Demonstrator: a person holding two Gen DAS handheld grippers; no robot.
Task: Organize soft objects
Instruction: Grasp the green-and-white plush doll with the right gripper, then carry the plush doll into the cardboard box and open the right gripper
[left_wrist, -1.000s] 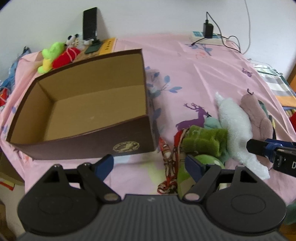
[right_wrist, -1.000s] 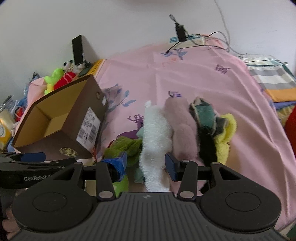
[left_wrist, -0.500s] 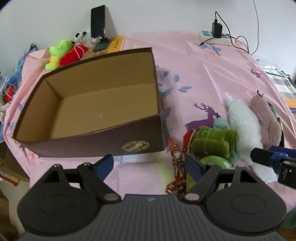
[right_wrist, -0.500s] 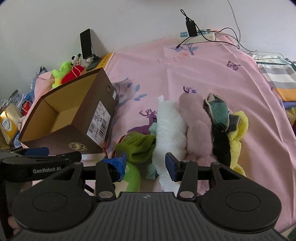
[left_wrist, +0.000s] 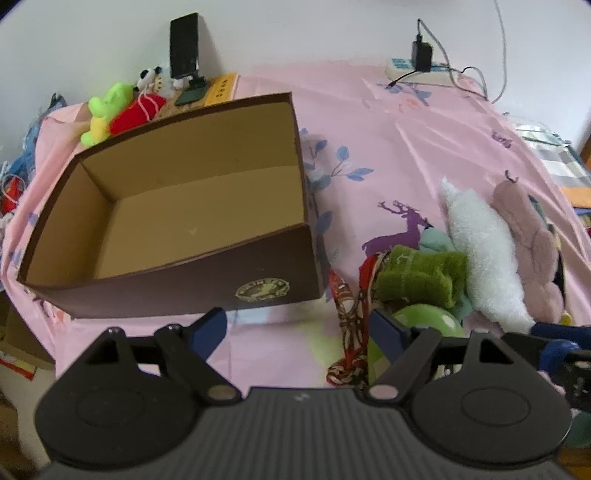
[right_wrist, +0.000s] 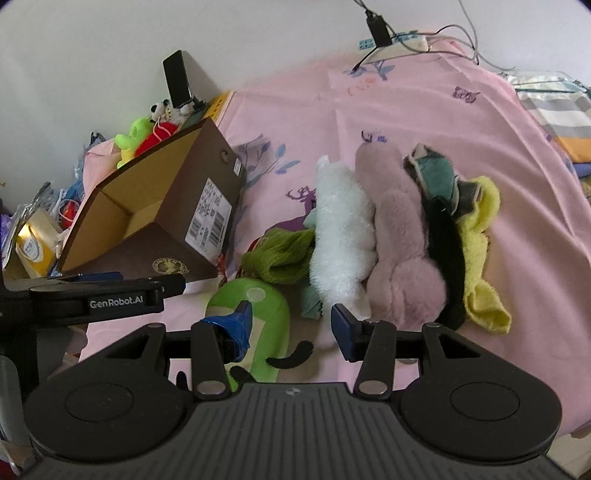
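Plush pile now farther from right claw after pull-back; both claws wide open, empty. Left claw faces box. No pick yet.

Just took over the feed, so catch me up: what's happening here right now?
A person with two handheld grippers is sorting soft things on a bed with a pink sheet. The cardboard box is open with nothing inside yet. The pile beside it, with a white plush, pink plush, green cloth and yellow cloth, is not yet picked from. The right gripper hovers near the pile, jaws open and holding nothing; the left gripper faces the box, jaws also open.
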